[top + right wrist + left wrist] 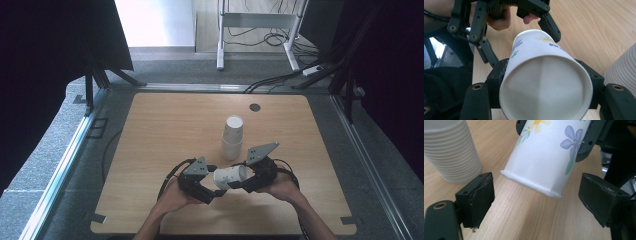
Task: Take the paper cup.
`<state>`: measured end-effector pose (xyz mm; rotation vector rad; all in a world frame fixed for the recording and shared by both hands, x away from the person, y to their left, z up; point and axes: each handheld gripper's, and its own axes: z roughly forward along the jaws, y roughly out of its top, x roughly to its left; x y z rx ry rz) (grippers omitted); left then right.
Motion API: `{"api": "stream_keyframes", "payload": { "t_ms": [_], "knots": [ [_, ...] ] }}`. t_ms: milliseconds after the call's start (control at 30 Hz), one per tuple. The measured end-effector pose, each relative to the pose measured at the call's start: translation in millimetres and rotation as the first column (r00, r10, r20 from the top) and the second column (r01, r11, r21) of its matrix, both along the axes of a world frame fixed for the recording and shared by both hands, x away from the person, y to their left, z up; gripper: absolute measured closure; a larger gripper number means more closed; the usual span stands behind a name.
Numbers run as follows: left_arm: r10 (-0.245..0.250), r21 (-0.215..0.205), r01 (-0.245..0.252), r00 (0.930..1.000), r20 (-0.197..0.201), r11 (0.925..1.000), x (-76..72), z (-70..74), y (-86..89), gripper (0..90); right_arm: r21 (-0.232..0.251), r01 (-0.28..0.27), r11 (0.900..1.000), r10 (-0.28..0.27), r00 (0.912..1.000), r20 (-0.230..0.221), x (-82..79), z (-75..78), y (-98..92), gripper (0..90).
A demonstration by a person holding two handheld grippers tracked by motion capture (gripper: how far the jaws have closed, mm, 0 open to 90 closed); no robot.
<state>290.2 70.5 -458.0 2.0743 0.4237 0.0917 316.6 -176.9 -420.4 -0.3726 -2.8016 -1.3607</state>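
Both tongs meet low over the near middle of the light wooden tabletop [165, 130]. Right tongs [239, 183] are clamped on a white paper cup printed with blue and yellow flowers [229, 177], which lies on its side in the air between the two hands; in the right gripper view the black jaws press the cup's wall from both sides near its wide rim, whose open mouth faces that camera. Left tongs [216, 194] stand with their jaws apart, one to each side of the cup's narrower bottom end, the pads clear of the paper in the left gripper view.

Just beyond the held cup, a stack of ribbed white paper cups [233, 137] stands upright near the tabletop's centre, close to the cup but not touching it. A small dark round cap [255, 107] sits in the wood near the far edge.

Around the tabletop runs grey carpet [45, 165], with metal rails [70, 155] along both sides and black curtains [45, 45] beyond them. Past the far edge stand a white desk frame [260, 20] and loose black cables [272, 80].

Wide bare wood lies left, right and beyond the stack; the near edge is close under the person's forearms.
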Motion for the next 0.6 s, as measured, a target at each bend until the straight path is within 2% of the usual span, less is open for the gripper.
{"api": "stream_keyframes", "payload": {
  "t_ms": [33,67,267,467,600],
  "knots": [
    [-0.004,-0.005,0.004,1.0000,0.002,1.0000,0.1,0.3,0.9,14.0,0.023,-0.012,1.000,0.012,0.9999,0.000,0.5,0.1,-2.7,37.2],
    [-0.005,-0.009,0.005,1.0000,0.001,0.9999,0.2,0.7,1.7,14.0,0.023,-0.012,1.000,0.012,0.9999,0.000,0.5,0.1,-2.7,37.2],
    [-0.039,-0.027,0.039,0.9992,0.004,0.9989,-1.2,-0.2,1.6,14.3,0.099,-0.062,0.993,0.063,0.9980,-0.005,2.4,-1.1,-11.0,37.3],
    [-0.069,-0.032,0.070,0.9974,0.017,0.9970,-3.1,-2.6,-2.3,16.5,0.129,-0.106,0.986,0.107,0.9943,0.002,2.9,-2.9,-15.1,37.4],
    [-0.085,-0.040,0.086,0.9961,0.026,0.9955,-4.4,-3.7,-3.5,20.9,0.139,-0.133,0.981,0.135,0.9907,-0.011,2.8,-5.6,-14.8,37.4]
  ]
}}
